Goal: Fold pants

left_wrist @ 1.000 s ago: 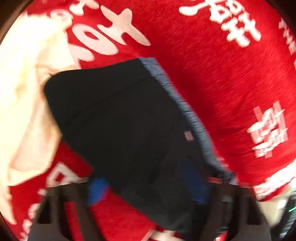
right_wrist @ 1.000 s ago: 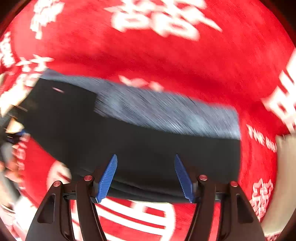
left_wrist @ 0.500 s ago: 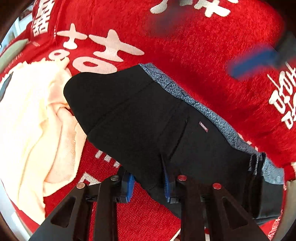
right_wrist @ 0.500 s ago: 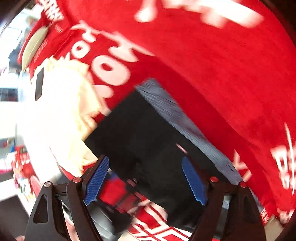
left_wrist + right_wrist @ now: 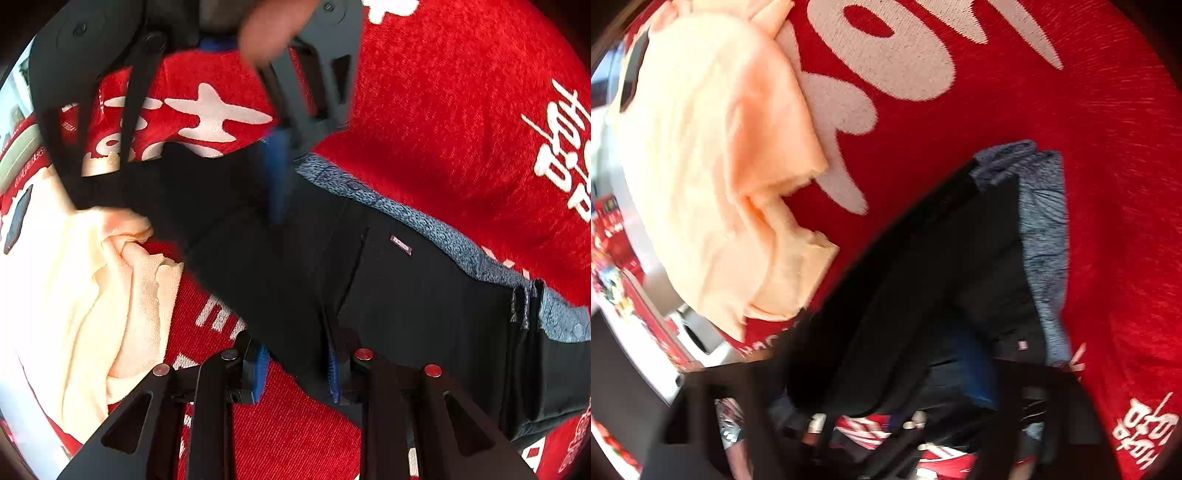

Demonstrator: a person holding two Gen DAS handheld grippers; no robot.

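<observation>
Two tools at work: we hold the left gripper (image 5: 297,363) at the near edge of the black pants with a grey-blue speckled waistband (image 5: 369,280), and the right gripper (image 5: 277,177) reaches in from the far side.
Where the pants lie: folded into a long dark band across the red woven cloth with white lettering (image 5: 461,122), waistband on the far side, beside the pale peach knitted garment (image 5: 81,280).
Change: half a second ago our right gripper was only a blur off to the far right; now it is down over the pants' far end, one blue pad (image 5: 277,181) against the black fabric.
Meaning: we judge that both ends are nearly in hand, so another fold can begin.
Left gripper state: narrowed and clamped on the near edge of the pants, fabric bunched between its blue pads.
Right gripper state: its wrist view is smeared by motion; jaws look parted around the fabric, but whether they grip we cannot tell.
</observation>
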